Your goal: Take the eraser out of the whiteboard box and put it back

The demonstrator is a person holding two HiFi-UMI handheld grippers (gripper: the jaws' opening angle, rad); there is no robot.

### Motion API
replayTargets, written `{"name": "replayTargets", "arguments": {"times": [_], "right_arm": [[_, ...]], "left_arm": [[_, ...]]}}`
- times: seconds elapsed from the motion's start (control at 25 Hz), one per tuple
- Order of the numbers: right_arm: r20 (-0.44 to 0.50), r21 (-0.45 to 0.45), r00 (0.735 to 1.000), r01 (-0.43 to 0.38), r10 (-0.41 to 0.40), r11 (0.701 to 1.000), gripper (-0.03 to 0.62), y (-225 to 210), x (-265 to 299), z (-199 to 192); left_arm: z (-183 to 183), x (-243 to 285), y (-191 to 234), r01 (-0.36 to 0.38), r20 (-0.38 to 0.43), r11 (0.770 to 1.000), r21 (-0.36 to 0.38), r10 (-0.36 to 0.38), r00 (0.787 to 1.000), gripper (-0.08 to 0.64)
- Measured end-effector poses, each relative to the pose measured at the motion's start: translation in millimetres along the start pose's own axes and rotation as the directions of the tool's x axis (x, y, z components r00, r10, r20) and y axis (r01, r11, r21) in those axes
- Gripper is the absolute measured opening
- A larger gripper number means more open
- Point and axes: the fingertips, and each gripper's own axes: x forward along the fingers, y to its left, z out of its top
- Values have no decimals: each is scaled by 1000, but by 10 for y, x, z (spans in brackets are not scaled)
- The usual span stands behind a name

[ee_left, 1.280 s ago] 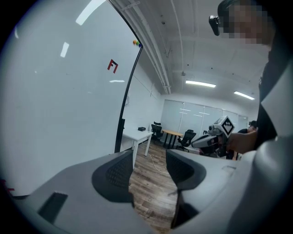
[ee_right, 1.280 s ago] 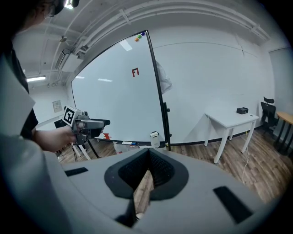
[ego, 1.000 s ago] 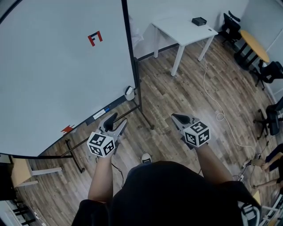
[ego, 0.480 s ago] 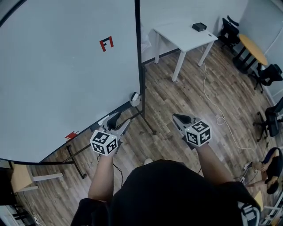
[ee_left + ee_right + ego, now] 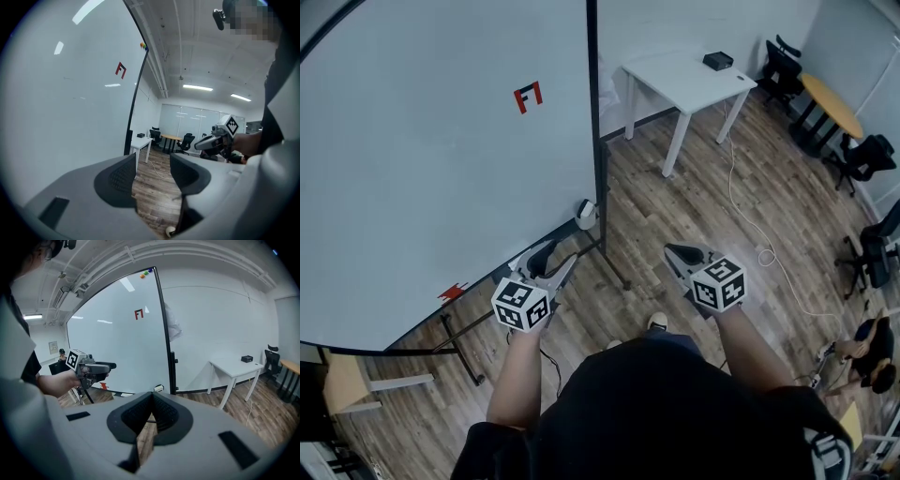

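A large whiteboard (image 5: 431,159) on a wheeled stand fills the left of the head view. A small white box (image 5: 586,214) hangs at its lower right corner, also seen in the right gripper view (image 5: 159,388). I cannot make out the eraser inside it. My left gripper (image 5: 551,255) hovers just below the board's tray, short of the box, its jaws open with only floor between them (image 5: 152,173). My right gripper (image 5: 680,254) is held over the floor to the right, jaws shut on nothing (image 5: 151,401).
A red magnet (image 5: 528,97) sticks on the board. The stand's leg (image 5: 614,261) runs across the floor between the grippers. A white table (image 5: 684,70) carries a black box (image 5: 718,61). A white cable (image 5: 748,211) trails on the floor. Office chairs and a round table (image 5: 832,101) stand at the right.
The view has shifted towards the whiteboard, so the box now sits nearer my left gripper. A shoe has stepped into view below. Both grippers keep their pose and jaw state.
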Motion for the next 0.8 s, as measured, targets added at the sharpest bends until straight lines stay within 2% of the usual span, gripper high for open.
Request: {"name": "replayTargets", "arguments": {"times": [0.4, 0.8], "right_arm": [[-1, -6, 1000, -31, 31, 1000, -8, -102, 48, -40], [-15, -4, 997, -74, 74, 997, -8, -438, 279, 17]], "left_arm": [[16, 69, -21, -32, -14, 999, 15, 32, 999, 236], [-2, 406, 116, -67, -53, 998, 7, 67, 996, 236]]}}
